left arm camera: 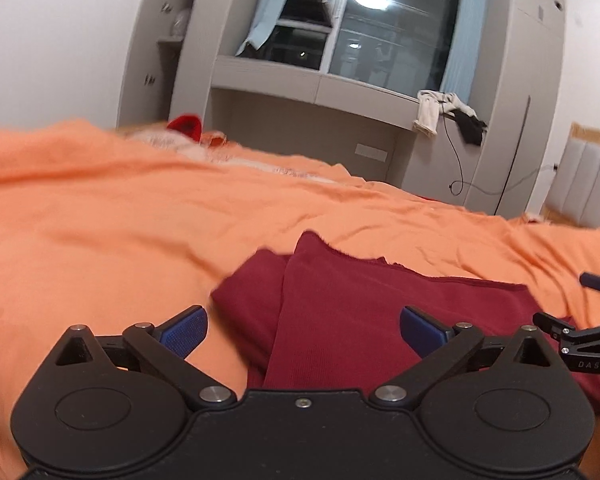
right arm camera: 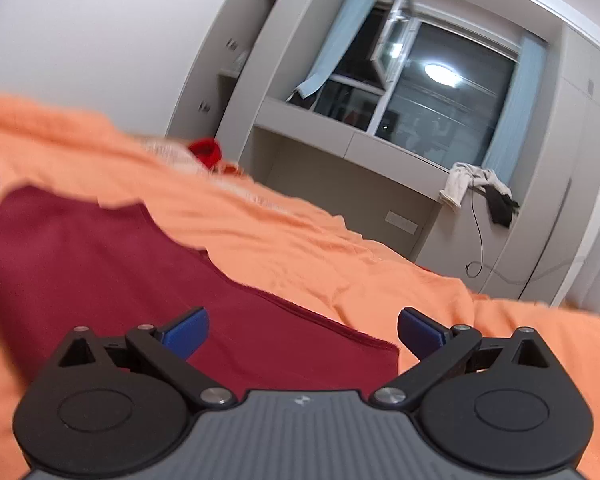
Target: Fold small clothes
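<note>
A dark red garment point(left arm camera: 340, 312) lies folded on the orange bed sheet point(left arm camera: 100, 208), with one layer overlapping another. My left gripper point(left arm camera: 303, 332) is open and empty, just above the garment's near edge. My right gripper point(right arm camera: 303, 334) is open and empty, over the garment's right part point(right arm camera: 140, 272) near its hem. The right gripper's fingers point(left arm camera: 556, 326) show at the right edge of the left wrist view.
A bright red item point(left arm camera: 186, 126) lies at the far side of the bed. A grey wall unit with a window point(left arm camera: 380, 40) stands behind. Pale and black clothes point(left arm camera: 448, 114) hang on its ledge, with a cable below. A padded headboard point(left arm camera: 592, 184) is at right.
</note>
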